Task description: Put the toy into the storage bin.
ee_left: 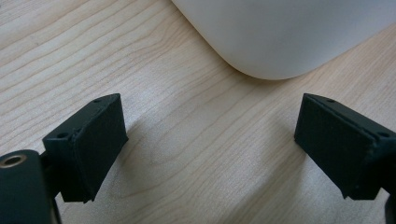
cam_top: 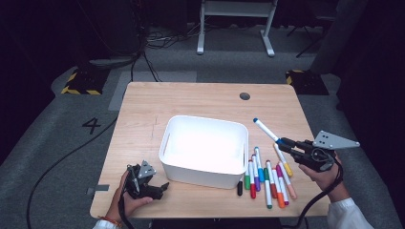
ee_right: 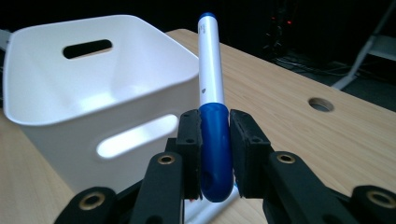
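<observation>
Plainly, the right gripper clamped the marker by its blue cap, probably light, stiff and slippery; left gripper gaped empty.

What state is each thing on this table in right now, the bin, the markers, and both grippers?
White bin: upright, empty.
Blue marker: capped, lifted, clamped at its cap by the right gripper.
Other markers: capped, lying loose on the table beside the bin.
Left gripper: open, empty, low over the table by the bin's corner.
</observation>
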Motion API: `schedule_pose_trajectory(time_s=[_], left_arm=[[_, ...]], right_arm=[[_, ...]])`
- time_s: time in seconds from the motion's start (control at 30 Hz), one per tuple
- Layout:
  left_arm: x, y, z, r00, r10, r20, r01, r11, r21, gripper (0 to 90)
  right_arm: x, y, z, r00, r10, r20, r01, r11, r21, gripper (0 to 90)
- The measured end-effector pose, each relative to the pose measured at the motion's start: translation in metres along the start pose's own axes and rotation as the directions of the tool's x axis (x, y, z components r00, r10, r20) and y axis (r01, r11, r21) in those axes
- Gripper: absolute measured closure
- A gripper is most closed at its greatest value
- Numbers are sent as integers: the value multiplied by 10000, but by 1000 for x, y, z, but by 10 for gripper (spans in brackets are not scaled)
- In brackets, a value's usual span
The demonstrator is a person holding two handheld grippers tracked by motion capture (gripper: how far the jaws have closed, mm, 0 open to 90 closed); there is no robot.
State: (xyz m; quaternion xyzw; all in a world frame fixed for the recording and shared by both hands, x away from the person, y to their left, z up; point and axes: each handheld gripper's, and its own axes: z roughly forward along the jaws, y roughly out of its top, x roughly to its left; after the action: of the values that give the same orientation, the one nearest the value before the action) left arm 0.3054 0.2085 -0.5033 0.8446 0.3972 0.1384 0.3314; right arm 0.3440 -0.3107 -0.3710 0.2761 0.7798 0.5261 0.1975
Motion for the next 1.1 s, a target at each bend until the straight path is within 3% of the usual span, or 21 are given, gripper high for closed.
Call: schedule_pose_trajectory(time_s=[0.23, 0.57, 0.8, 0.87, 1.1], left_arm=[[0, 0, 0, 10000, -3, -18, 3, 10000, 5, 92], [0, 0, 0, 10000, 1, 0, -1, 10000, 12, 92], [0, 0, 0, 10000, -7, -71, 7, 10000, -12, 92], [0, 0, 0, 10000, -17, -68, 17, 10000, -1, 92], [0, 0, 0, 10000, 1, 3, -1, 10000, 0, 92]], right_arm=[[20, 23, 19, 9942, -473, -968, 480, 9988, 52, 754], [52, 52, 55, 9703, -1188, -2108, 1346, 9889, 621, 753], [61, 64, 83, 9524, -1362, -2726, 1787, 9742, 1376, 753], [64, 67, 90, 9475, -1501, -2823, 2028, 9647, 1678, 753], [77, 72, 113, 9219, -1603, -3527, 2462, 9453, 2140, 753]])
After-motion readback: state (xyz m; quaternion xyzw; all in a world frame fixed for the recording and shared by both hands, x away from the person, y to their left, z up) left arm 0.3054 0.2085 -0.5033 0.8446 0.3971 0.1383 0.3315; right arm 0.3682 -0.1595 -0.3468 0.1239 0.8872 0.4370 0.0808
